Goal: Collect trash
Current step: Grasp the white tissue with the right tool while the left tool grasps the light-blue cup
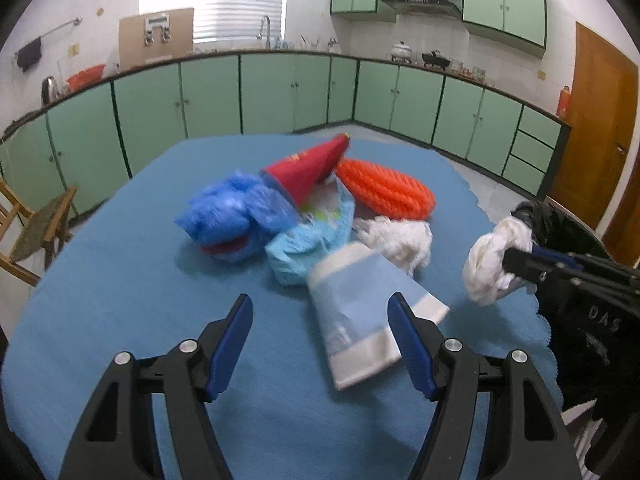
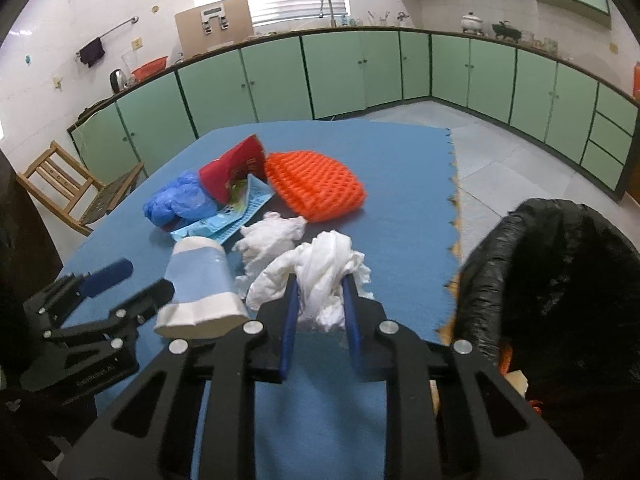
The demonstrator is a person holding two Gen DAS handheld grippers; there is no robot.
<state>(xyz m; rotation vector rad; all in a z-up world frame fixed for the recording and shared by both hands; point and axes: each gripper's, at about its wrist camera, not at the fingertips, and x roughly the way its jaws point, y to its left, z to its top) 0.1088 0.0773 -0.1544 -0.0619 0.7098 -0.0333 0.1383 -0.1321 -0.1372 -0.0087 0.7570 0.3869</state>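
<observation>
The right gripper is clenched on a white tissue wad (bin bag at three o'clock); the left gripper stands released, a cup between its fingers on the bench.

Both wrist cameras look steeply down, close, sharing the blue table.

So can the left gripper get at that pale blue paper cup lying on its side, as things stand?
Probably yes. The left gripper is open, and the paper cup lies just ahead, partly between its fingers, with nothing on top. The right gripper, shut on a white tissue wad, is off to the side.
</observation>
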